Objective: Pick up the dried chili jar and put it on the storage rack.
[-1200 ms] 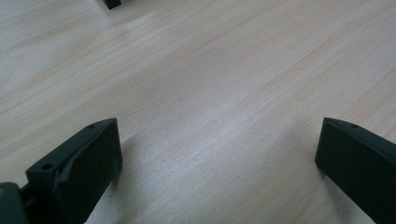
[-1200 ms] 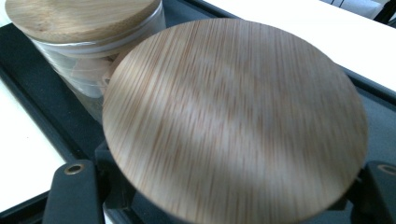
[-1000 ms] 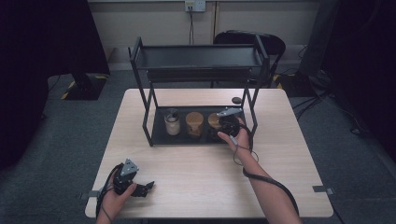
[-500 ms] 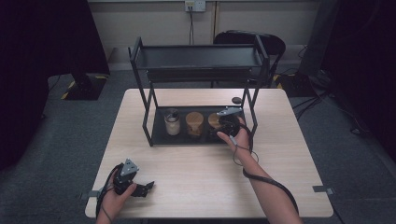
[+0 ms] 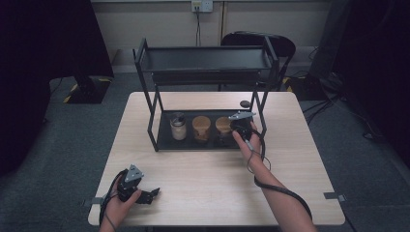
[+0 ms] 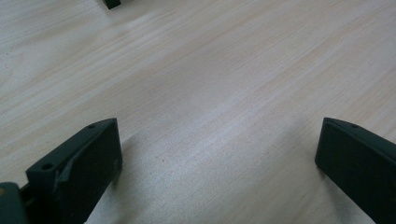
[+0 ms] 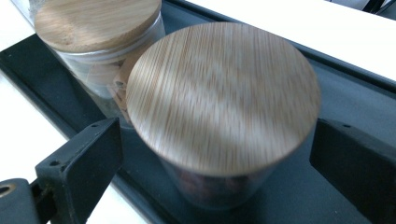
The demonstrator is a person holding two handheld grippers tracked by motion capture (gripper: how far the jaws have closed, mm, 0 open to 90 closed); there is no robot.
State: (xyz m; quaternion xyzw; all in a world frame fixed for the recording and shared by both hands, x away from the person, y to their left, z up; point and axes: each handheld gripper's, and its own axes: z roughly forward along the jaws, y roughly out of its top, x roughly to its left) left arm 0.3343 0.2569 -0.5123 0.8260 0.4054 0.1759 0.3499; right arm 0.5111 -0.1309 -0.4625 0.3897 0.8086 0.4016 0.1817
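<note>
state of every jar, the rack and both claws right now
right jar: lid on, upright, between the right claw's jaws, not gripped
middle jar: lid on, upright
left jar: upright
rack: top shelf bare
right claw: open, jaws just opening
left claw: open over table

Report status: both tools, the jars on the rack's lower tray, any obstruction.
Right tool jaws just opened, straddling wooden-lidded jar, pads clear. Left tool open over bare table. Jar sits in rack tray; second jar close beside it.

Right claw (image 7: 215, 154) has just been opening (left claw (image 6: 212, 154) agape).
</note>
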